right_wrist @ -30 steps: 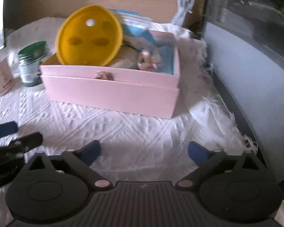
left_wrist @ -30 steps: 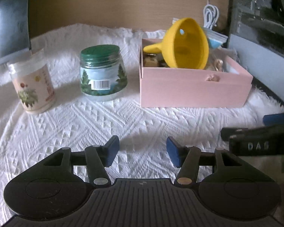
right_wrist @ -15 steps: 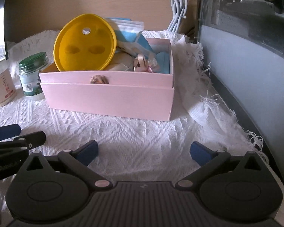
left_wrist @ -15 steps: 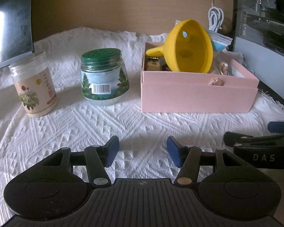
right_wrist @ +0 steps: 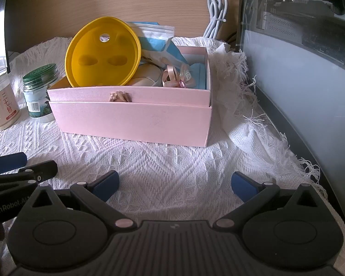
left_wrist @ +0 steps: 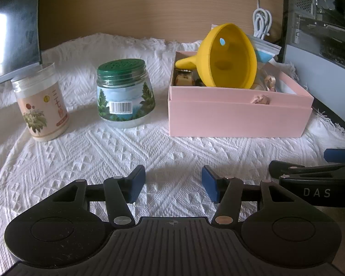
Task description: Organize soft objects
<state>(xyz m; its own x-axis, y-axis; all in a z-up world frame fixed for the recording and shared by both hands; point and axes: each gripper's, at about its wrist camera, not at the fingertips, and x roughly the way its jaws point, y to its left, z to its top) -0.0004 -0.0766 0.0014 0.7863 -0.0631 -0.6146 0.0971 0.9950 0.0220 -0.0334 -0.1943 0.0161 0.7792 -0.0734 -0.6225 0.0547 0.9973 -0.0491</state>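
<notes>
A pink box [left_wrist: 237,119] [right_wrist: 133,119] stands on the white knitted cloth [left_wrist: 149,147]. A yellow funnel [left_wrist: 230,59] [right_wrist: 103,53] leans inside it, with a blue and white zip bag [right_wrist: 156,46], a pink ribbon bow [right_wrist: 172,77] and other small items. My left gripper [left_wrist: 173,184] is open and empty, low over the cloth in front of the box. My right gripper [right_wrist: 174,184] is open wide and empty, in front of the box and to the right of the left one.
A green-lidded jar [left_wrist: 125,94] and a flower-labelled jar [left_wrist: 42,108] stand left of the box. A dark monitor [left_wrist: 11,27] is at the far left. A grey computer case [right_wrist: 299,57] bounds the right side. A white cable [right_wrist: 215,13] hangs on the wooden back wall.
Both grippers have drawn back and tilted up a little, so the box and jars sit lower and more level in view. Both stay open and empty.
</notes>
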